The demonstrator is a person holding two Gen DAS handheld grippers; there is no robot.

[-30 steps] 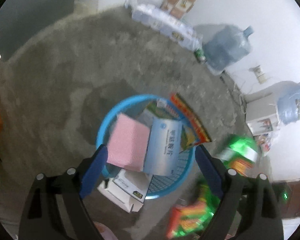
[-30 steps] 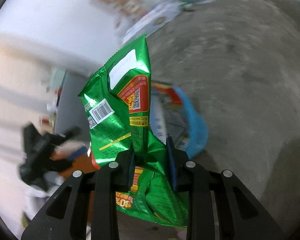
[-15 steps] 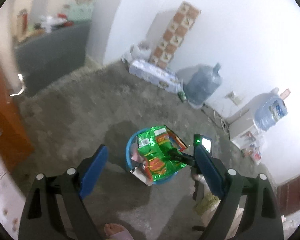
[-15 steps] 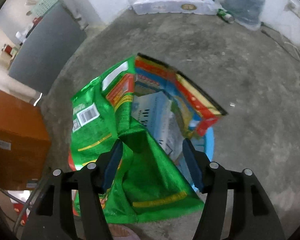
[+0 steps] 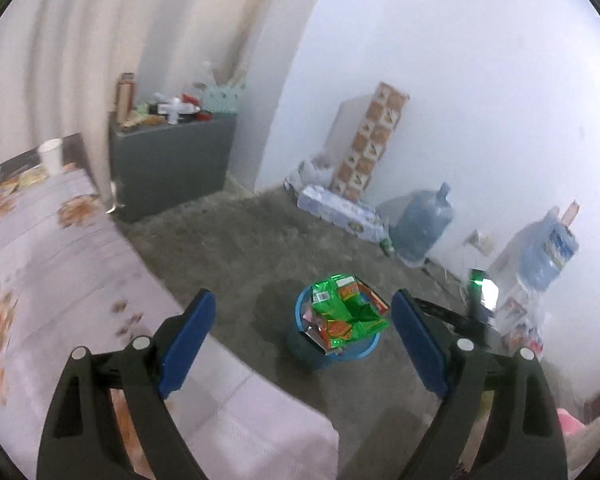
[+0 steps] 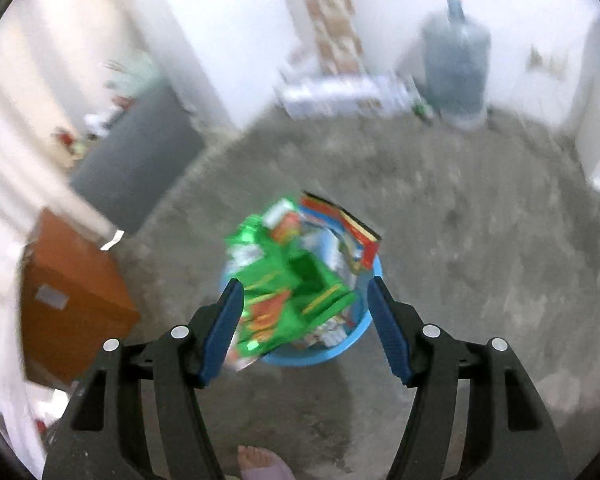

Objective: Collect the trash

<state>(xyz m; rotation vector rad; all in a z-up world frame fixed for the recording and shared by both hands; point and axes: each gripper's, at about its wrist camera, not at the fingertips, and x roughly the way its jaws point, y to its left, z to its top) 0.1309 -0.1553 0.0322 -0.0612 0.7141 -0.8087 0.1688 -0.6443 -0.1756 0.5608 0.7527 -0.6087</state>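
Cataloguing what we are seeing at this moment:
Left gripper (image 5: 302, 338): we are holding its blue fingers wide apart, with nothing between them; it is hanging above a cloth-covered table (image 5: 52, 280) edge and looking down towards the floor.
Right gripper (image 6: 306, 326): we are keeping its jaws spread, pads touching nothing; it is hovering over the bin.
Blue basket (image 6: 320, 354): it is standing on the grey concrete floor (image 6: 480, 280), filled above its rim with packaging.
Green snack bag (image 6: 292, 292): it is lying crumpled on top of the basket's pile, free of both grippers.
Red-edged carton (image 6: 354, 228): it is sticking up at the basket's far side.
Surroundings: a water jug (image 6: 456, 72) is standing by the white wall; a brown box (image 6: 68, 296) is sitting left of the basket.
Person: a bare foot (image 6: 260, 460) is showing at the bottom edge.
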